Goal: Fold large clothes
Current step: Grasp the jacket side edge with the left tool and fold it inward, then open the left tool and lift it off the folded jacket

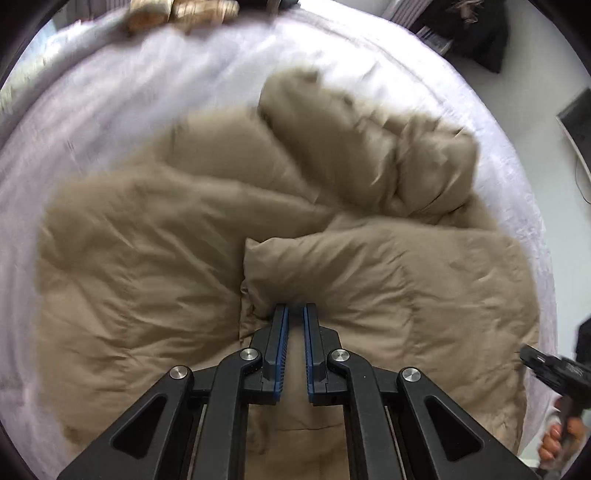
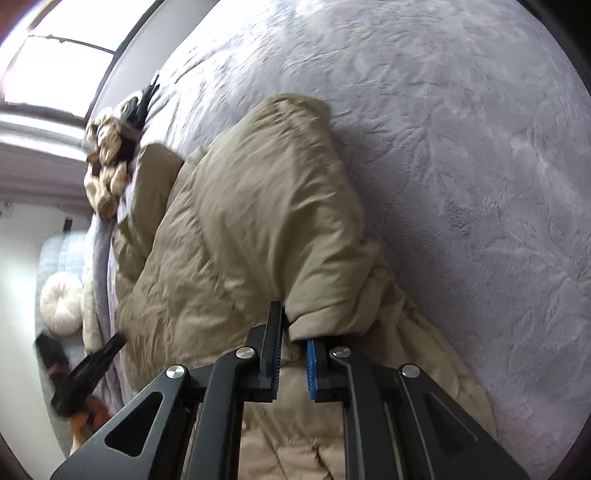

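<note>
A large beige padded coat lies crumpled on a lavender bedspread. In the left wrist view my left gripper points down onto the coat's middle, jaws nearly together, pinching a fold of the front flap. In the right wrist view the same coat runs away from me, and my right gripper is shut on the cuff of a sleeve; the cuff hides the right fingertip. The right gripper, held by a hand, also shows at the left view's lower right edge.
Tan stuffed toys sit at the bed's far edge by a window. A white round cushion lies off the bed. Dark clothing and a flat screen stand beyond the bed's right side. Bare bedspread spreads right of the coat.
</note>
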{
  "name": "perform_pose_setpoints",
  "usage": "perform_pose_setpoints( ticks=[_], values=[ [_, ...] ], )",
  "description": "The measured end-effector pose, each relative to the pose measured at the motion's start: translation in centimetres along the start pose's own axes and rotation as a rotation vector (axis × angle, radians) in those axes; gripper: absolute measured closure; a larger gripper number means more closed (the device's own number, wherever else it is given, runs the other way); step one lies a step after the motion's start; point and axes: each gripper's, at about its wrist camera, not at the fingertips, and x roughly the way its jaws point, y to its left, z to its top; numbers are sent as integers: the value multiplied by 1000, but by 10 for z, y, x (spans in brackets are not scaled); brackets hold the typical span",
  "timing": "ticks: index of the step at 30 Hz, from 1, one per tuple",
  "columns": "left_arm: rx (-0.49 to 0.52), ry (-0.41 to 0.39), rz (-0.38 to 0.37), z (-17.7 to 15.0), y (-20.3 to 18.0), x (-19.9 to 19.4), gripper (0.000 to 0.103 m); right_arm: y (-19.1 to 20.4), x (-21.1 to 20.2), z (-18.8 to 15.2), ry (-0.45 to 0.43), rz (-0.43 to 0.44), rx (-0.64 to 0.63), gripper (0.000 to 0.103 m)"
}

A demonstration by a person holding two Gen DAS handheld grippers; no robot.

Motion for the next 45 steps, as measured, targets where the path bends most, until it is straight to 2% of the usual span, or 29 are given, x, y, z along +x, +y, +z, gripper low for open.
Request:
perform_pose_setpoints(
  ticks=[2,3,4,5,6,7,9,10,11,12,17,21,25,28,31,34,40,42,44,45],
  values=[
    [-12,-15,-22,-3,7,1,95,16,-7,-1,45,-23,-73,88],
    [-13,-16,-25,-3,9,1,95,30,-19,-3,38,-20,-153,88],
    [-14,-13,-25,-2,10,1,95,37,-28,-4,19,-8,-195,82],
    [-11,-8,-27,-2,12,1,95,44,-43,-3,-23,28,-244,64],
    [-7,-4,-27,0,13,1,95,46,-55,2,-74,57,-253,57],
    [-2,-3,-23,0,14,1,95,45,-62,8,-114,64,-241,54],
    [9,-3,-15,1,15,0,95,35,-67,29,-161,65,-163,56],
    [19,-7,-8,1,15,1,95,32,-65,35,-165,74,-132,66],
    [23,-9,-4,0,10,4,95,27,-61,43,-166,91,-96,82],
    [26,-11,-1,-1,9,6,95,26,-52,49,-147,83,-82,85],
    [12,-6,-3,0,10,13,95,26,6,39,-17,-96,-174,89],
    [37,-14,17,-1,7,15,95,21,25,32,-27,-134,-189,91],
    [53,-22,61,-2,2,16,95,29,34,29,-36,-199,-256,92],
    [52,-16,92,-7,-13,16,95,40,36,26,-40,-258,-298,92],
    [47,-22,118,-8,-21,-3,95,44,33,31,-30,-281,-284,90],
    [43,-49,111,-11,-27,-26,95,56,19,34,-45,-298,-280,88],
    [66,-92,152,-29,-30,-67,95,67,-14,21,-59,-245,-285,87],
    [74,-99,172,-33,-30,-77,94,70,-20,16,-52,-229,-277,80],
    [72,-92,170,-39,-31,-84,94,71,-27,10,-45,-213,-268,57],
    [72,-85,171,-39,-28,-85,94,73,-30,6,-43,-207,-270,55]
  ],
)
